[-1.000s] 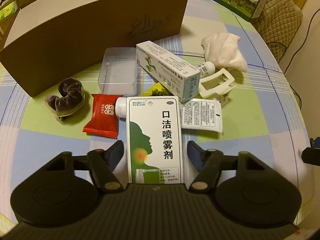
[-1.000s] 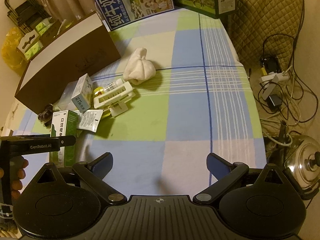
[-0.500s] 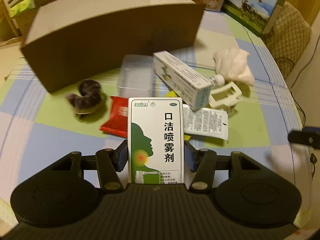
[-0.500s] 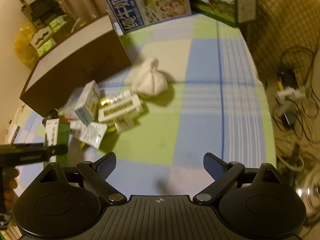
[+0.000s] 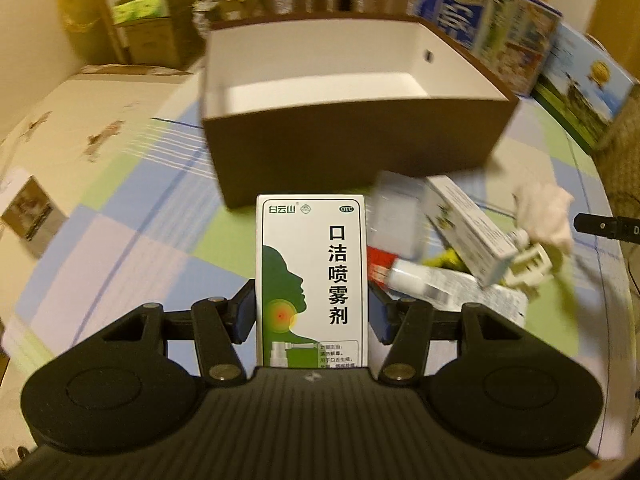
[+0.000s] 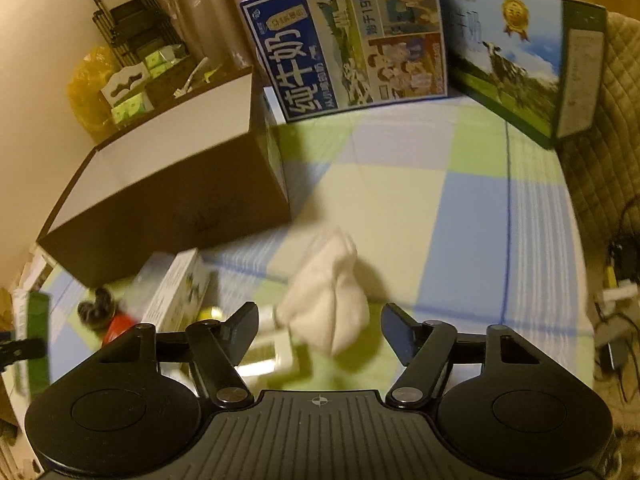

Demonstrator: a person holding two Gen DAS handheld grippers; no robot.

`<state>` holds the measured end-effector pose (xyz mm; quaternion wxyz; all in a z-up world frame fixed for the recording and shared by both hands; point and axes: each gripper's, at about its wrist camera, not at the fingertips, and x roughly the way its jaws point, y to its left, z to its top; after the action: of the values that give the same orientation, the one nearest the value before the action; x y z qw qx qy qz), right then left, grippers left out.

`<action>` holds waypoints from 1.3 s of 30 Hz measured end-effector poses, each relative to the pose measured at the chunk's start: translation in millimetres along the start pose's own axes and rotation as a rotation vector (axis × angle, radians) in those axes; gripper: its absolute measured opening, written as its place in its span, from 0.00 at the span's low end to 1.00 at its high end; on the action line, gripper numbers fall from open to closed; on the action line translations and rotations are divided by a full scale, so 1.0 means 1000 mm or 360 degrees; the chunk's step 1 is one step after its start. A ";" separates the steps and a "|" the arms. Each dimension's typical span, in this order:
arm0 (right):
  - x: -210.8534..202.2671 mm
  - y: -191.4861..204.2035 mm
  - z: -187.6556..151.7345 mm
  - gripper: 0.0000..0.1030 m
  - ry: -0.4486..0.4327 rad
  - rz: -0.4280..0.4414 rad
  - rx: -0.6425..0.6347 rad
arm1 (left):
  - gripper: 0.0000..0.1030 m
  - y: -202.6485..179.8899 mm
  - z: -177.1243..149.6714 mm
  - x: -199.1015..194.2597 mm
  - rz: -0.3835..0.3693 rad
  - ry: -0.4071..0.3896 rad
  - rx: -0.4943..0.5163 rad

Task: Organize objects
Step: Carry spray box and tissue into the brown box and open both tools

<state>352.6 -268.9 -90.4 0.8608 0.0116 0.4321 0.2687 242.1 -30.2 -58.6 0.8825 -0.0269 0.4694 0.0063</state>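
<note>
My left claw (image 5: pixel 311 312) is clamped on the white-and-green cardboard spray box (image 5: pixel 312 280), pads pressed to its two long sides, so the printed face points at the camera and the box sticks straight out ahead. It's lifted clear of the checked-cloth bench (image 5: pixel 132 240), held in front of the big brown open-top carton with white inside (image 5: pixel 352 92). I read that carton as the drop target: it's empty as far as I can see and its mouth is in line with the box, so gripping low leaves the far end free to go in first.

The rest of the pile lies just right of the held box: a long white carton (image 5: pixel 468 228) leaning over a white tube (image 5: pixel 416 276), and a red sachet (image 5: pixel 378 260). It's blurred, so I can't sort finer.

My right claw (image 6: pixel 318 332) is spread wide, gripping nothing, lined up on the white bunched cloth (image 6: pixel 332 304) near the pile. It looks like the next pick. The cloth is soft and should squash on closing.
</note>
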 end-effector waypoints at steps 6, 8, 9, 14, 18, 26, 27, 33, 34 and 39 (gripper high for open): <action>0.033 -0.003 0.017 0.59 0.0043 -0.0005 -0.0005 | 0.50 0.022 0.005 -0.013 0.0056 -0.0033 -0.0069; 0.044 -0.004 0.020 0.57 0.0079 -0.0011 0.0017 | 0.50 0.027 0.009 -0.016 0.0066 -0.0040 -0.0079; 0.048 -0.005 0.020 0.55 0.0095 -0.0005 0.0030 | 0.50 0.029 0.012 -0.017 0.0066 -0.0047 -0.0083; 0.053 -0.004 0.019 0.20 0.0116 0.0006 0.0001 | 0.50 0.037 0.030 -0.026 0.0042 -0.0111 -0.0059; 0.037 -0.003 0.022 0.17 0.0073 -0.0013 0.0009 | 0.50 0.036 0.051 -0.028 -0.0008 -0.0154 -0.0001; -0.012 0.011 0.051 0.17 -0.0123 0.0012 0.0022 | 0.50 0.025 0.103 -0.019 -0.0119 -0.0225 0.0143; -0.016 0.017 0.057 0.17 -0.0151 0.0026 0.0018 | 0.50 0.023 0.110 -0.016 -0.0130 -0.0234 0.0153; -0.019 0.058 0.089 0.17 -0.0247 0.0169 -0.0007 | 0.50 0.016 0.147 0.004 -0.0177 -0.0265 0.0208; -0.017 0.064 0.094 0.17 -0.0253 0.0193 -0.0015 | 0.50 0.016 0.151 0.007 -0.0180 -0.0266 0.0213; 0.003 0.099 0.122 0.17 -0.0271 0.0257 -0.0106 | 0.50 0.014 0.175 0.030 -0.0163 -0.0244 0.0207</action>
<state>400.8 -157.2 8.0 0.8699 0.0406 0.3458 0.3494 403.3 -6.9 13.9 0.9149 0.0071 0.3980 -0.0673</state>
